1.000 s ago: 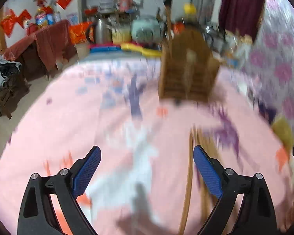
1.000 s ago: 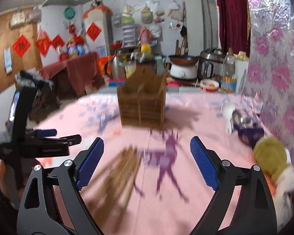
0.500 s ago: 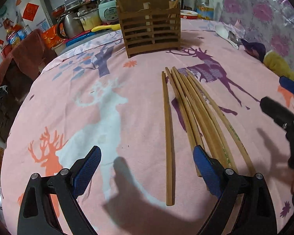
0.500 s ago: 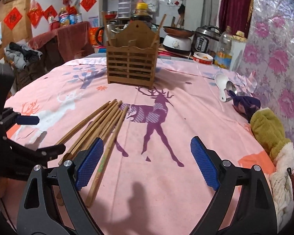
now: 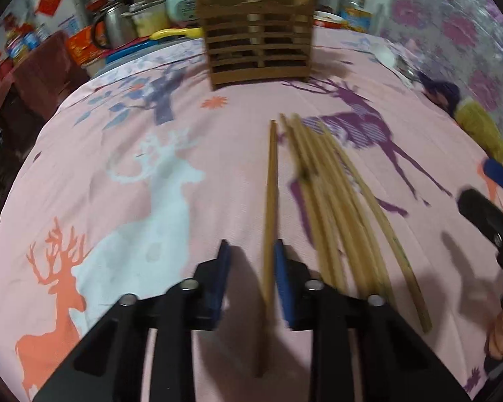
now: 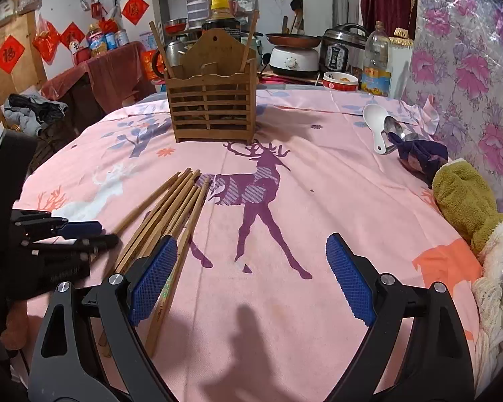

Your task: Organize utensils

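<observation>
A single wooden chopstick [image 5: 270,201] lies on the pink deer-print cloth, a little left of a bundle of several chopsticks [image 5: 335,207]. My left gripper [image 5: 250,244] points down over its near end and its jaws are closing. The stick lies between them against the right pad, with a gap at the left pad. The slatted wooden holder [image 5: 260,43] stands at the far side. In the right wrist view the holder [image 6: 213,107] has two sticks in it. My right gripper [image 6: 250,238] hangs open and empty, its left pad over the bundle [image 6: 171,214]. The left gripper [image 6: 80,231] shows at the left.
A white spoon [image 6: 375,120] and a metal spoon [image 6: 394,127] lie at the far right beside a purple cloth [image 6: 419,154]. An olive mitten [image 6: 466,197] and white knitwear rest at the right edge. Cookers, bottles and pots crowd the counter behind the table.
The left jaws have drawn in from wide open to close around the single chopstick. Both grippers have sunk toward the table.
</observation>
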A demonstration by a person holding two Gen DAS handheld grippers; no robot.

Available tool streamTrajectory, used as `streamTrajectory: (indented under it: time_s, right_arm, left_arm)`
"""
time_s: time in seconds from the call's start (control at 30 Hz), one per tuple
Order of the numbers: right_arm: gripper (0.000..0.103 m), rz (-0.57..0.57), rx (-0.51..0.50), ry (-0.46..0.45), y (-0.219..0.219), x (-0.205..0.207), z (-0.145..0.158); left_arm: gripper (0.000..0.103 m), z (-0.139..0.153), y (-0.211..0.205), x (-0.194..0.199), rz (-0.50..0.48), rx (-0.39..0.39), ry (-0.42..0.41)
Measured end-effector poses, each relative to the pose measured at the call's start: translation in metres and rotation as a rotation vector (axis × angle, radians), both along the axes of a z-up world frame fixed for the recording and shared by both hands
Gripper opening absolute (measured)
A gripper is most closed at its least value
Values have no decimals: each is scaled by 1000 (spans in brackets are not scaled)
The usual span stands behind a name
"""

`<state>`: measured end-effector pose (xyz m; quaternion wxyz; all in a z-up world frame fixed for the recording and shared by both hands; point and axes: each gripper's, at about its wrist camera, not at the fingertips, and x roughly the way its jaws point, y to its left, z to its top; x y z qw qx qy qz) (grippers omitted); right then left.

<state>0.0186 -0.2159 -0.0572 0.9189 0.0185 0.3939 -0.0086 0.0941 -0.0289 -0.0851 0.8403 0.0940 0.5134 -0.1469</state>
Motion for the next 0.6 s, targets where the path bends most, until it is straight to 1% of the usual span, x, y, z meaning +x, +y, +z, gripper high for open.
streamTrajectory:
  time_s: [0.03,0.1,0.17,0.23,0.27,0.3,0.33,0.4,0.5,0.57,0.6]
  right_arm:
    - [87,7,10,3,0,0,0]
    - [86,28,34,13,1,0,-1]
    - [79,72,65,32,5,0,-4]
    - [71,126,90,62,11,1,-8]
    - [69,150,99,78,15,1,-10]
    - [65,167,101,88,18,1,-12]
    - [64,184,100,98,22,2,-13]
    - [64,219,90,119,30,1,-17]
    - [64,259,76,150,41,-1,-23]
    - [63,271,43,171,47,-2,-28]
    - [61,276,30,183,49,-3,-30]
  left_arm:
    - [20,0,8,4,47,-1,1]
    - [20,0,21,9,110,-7,1]
    - [20,1,34,14,156,-48,17]
    - [21,2,39,15,165,-70,26]
    - [22,2,38,14,160,-67,25]
    - [28,3,37,13,154,-62,23]
    - [38,3,36,12,147,-55,20]
    - [50,2,31,8,135,-25,10]
    - [57,0,26,5,121,17,-3]
    - [61,0,28,0,122,20,-2]
    - [65,0,29,-2,125,20,-1]
